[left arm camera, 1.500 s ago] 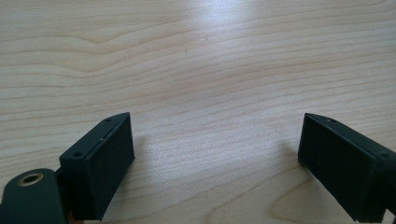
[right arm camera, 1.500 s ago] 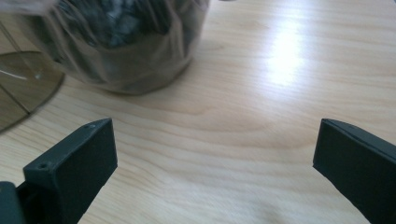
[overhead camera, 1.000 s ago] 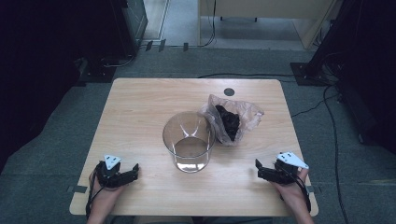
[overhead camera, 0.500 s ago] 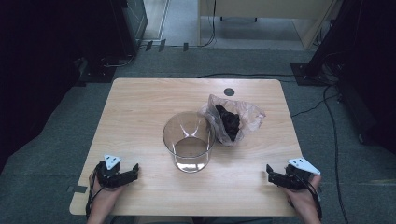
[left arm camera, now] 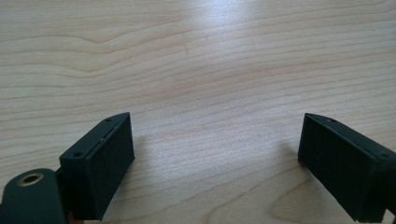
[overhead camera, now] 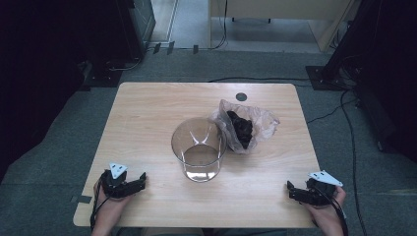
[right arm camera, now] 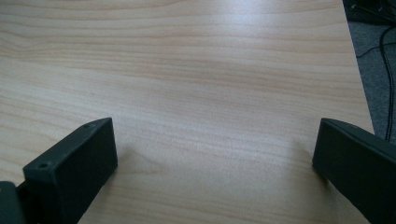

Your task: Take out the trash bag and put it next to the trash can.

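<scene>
High view: a clear glass beaker point(overhead camera: 198, 149) stands upright near the middle of the table point(overhead camera: 147, 113), and a crumpled plastic bag point(overhead camera: 246, 127) holding dark lumps touches its right side, slightly farther from the person. The left hand-held gripper point(overhead camera: 142, 178) rests at the near left edge, its jaws pointing right toward the beaker; the right hand-held gripper point(overhead camera: 290, 189) rests at the near right corner, jaws pointing left. Both things lie ahead and inward of either hand. The left one seems nearer the beaker; the bag sits on the right hand's side, though well apart from it.

Left gripper view: the left hand-held gripper point(left arm camera: 215, 154) has its jaws spread wide over bare wood, gripping nothing.

Right gripper view: the right hand-held gripper point(right arm camera: 215, 158) is likewise wide and empty, the table edge at its right.
</scene>
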